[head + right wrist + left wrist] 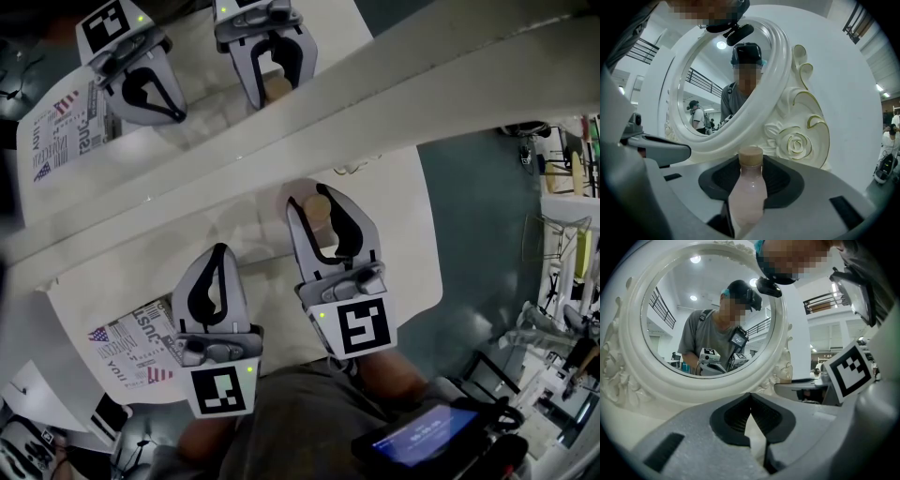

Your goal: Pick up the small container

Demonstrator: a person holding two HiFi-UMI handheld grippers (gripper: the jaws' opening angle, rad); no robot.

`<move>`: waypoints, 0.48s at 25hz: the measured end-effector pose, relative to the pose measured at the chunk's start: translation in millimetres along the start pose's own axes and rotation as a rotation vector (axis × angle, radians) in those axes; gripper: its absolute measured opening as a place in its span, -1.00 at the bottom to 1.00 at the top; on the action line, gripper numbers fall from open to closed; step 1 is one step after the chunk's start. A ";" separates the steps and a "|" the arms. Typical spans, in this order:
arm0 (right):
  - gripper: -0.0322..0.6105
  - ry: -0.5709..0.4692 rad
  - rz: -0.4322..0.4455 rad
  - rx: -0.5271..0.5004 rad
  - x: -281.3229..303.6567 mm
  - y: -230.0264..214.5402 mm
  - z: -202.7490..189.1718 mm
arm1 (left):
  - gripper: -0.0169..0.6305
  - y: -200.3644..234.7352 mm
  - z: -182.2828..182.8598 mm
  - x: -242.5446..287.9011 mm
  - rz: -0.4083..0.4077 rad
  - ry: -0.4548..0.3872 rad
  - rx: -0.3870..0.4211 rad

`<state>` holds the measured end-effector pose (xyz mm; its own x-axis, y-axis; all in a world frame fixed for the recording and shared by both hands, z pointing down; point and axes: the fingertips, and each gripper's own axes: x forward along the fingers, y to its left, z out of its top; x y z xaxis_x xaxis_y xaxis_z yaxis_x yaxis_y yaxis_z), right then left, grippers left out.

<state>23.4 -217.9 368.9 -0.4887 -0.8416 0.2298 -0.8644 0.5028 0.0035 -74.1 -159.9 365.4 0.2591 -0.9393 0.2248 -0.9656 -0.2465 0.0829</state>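
Note:
The small container (748, 192) is a pale pink bottle with a tan cap. It stands upright on the white table (403, 234) in front of a mirror. My right gripper (319, 195) has its jaws on either side of the bottle, and the pads meet its sides. From above, the tan cap (317, 208) shows in the hollow between the fingers. My left gripper (220, 251) rests to the left, jaws together with nothing between them. In the left gripper view its jaws (750, 395) meet at a point.
A large white ornate mirror frame (794, 140) stands right behind the bottle and reflects both grippers and the person. A newspaper (131, 349) lies under the left gripper at the table's near left corner. Cluttered floor and racks (562, 234) lie to the right.

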 end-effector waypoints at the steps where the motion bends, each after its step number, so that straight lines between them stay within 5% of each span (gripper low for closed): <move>1: -0.45 -0.001 -0.001 0.001 -0.1 -0.2 0.0 | -0.91 -0.2 0.3 -0.4 0.000 -0.002 0.000; 12: -0.45 -0.004 -0.007 0.004 0.0 -1.2 0.0 | -0.91 -0.4 3.0 -2.7 0.004 -0.007 0.005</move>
<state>24.5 -218.5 368.9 -0.4830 -0.8459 0.2263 -0.8683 0.4961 0.0011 -74.5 -157.9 361.8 0.2552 -0.9419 0.2184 -0.9667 -0.2441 0.0770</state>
